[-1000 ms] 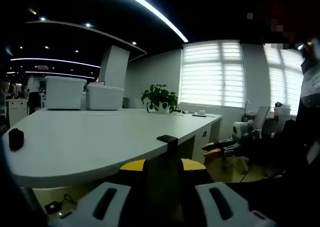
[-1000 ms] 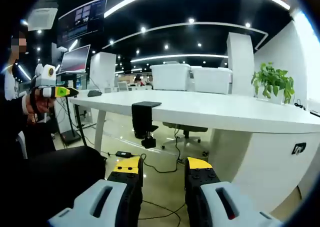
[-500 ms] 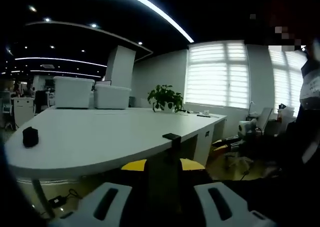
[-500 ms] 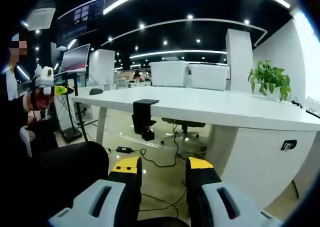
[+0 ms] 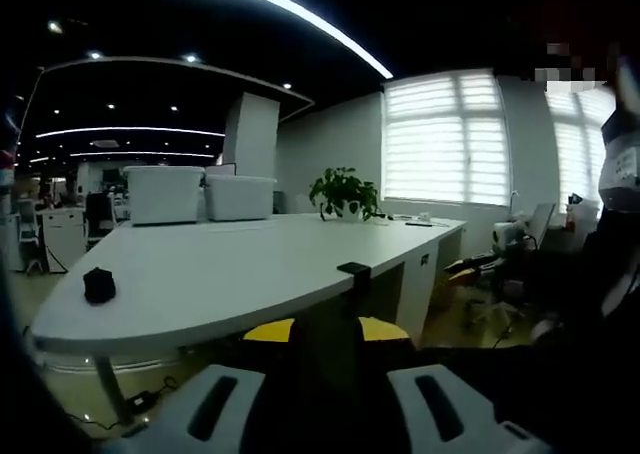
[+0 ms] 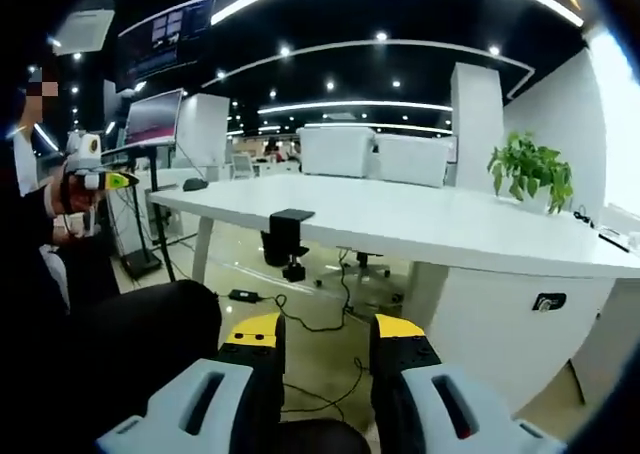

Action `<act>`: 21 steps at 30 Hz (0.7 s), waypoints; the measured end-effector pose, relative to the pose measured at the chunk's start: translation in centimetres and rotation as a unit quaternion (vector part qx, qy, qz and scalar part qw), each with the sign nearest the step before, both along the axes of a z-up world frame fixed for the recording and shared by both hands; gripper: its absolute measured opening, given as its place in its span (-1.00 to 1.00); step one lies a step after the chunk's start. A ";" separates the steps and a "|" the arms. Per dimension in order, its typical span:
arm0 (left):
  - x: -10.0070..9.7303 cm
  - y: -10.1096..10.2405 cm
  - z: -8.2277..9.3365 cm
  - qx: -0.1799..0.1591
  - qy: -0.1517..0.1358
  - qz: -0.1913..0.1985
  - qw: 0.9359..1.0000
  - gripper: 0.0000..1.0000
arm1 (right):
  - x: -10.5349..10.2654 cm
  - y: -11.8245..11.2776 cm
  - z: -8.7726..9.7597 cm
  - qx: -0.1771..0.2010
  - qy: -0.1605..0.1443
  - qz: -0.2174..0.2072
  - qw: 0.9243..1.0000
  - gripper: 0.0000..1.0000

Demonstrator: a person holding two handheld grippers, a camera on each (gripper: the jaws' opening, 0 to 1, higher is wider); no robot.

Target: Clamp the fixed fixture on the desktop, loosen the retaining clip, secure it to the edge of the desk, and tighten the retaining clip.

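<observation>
Fixture (image 6: 288,242) on white desk (image 6: 420,219) edge

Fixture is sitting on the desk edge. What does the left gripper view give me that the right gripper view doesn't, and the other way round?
Left gripper view: bright windows with blinds behind the desk, and a small black object lying on the desktop near its rounded end.
Right gripper view: screens, a black cable on the floor under the desk, and the left gripper held up at the picture's left.
Both: the white desk, the black fixture on its edge, the potted plant and two white bins.
</observation>
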State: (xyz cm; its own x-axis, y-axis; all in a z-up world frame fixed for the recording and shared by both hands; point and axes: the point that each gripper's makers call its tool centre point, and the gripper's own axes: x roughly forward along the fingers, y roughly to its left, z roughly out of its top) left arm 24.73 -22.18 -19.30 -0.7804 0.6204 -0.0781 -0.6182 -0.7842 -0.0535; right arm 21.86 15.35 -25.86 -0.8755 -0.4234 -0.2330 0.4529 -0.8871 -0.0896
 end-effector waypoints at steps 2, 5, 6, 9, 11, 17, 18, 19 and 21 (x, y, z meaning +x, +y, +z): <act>0.4 -0.5 0.3 -0.001 0.001 0.008 1.000 -0.55 | 0.4 0.4 0.8 -0.002 0.003 -0.001 1.000 -0.38; 1.5 -1.4 1.0 -0.004 0.005 0.023 1.000 -0.55 | 1.2 1.5 2.2 -0.005 0.006 -0.010 1.000 -0.38; 1.7 -1.5 1.1 -0.005 0.007 0.026 1.000 -0.55 | 1.5 1.8 2.5 -0.005 0.007 -0.012 1.000 -0.38; 2.8 -2.2 1.6 -0.007 0.010 0.032 0.999 -0.55 | 2.2 2.6 3.0 -0.001 0.009 -0.016 1.000 -0.38; 3.4 -2.7 1.7 -0.005 0.008 0.036 0.999 -0.55 | 2.6 2.9 3.0 0.003 0.010 -0.018 1.000 -0.38; 4.9 -4.3 1.6 -0.003 0.005 0.054 0.999 -0.55 | 3.0 4.2 2.7 -0.008 0.006 -0.043 0.999 -0.37; 5.1 -4.7 1.6 0.001 0.005 0.058 0.998 -0.55 | 3.0 4.4 2.8 -0.019 0.004 -0.049 0.999 -0.37; 5.3 -4.9 1.6 0.003 0.004 0.061 0.998 -0.55 | 3.0 4.4 2.8 -0.021 0.003 -0.050 0.999 -0.37; 5.5 -5.5 1.7 0.006 0.004 0.069 0.998 -0.55 | 3.2 4.4 3.1 -0.025 0.006 -0.053 0.998 -0.37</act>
State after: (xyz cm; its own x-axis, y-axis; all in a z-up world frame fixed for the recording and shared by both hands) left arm 30.22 -27.63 -17.65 -0.8590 0.5079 -0.0643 -0.5048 -0.8613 -0.0582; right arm 25.03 19.79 -22.76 -0.9185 -0.3388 -0.2038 0.3552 -0.9335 -0.0491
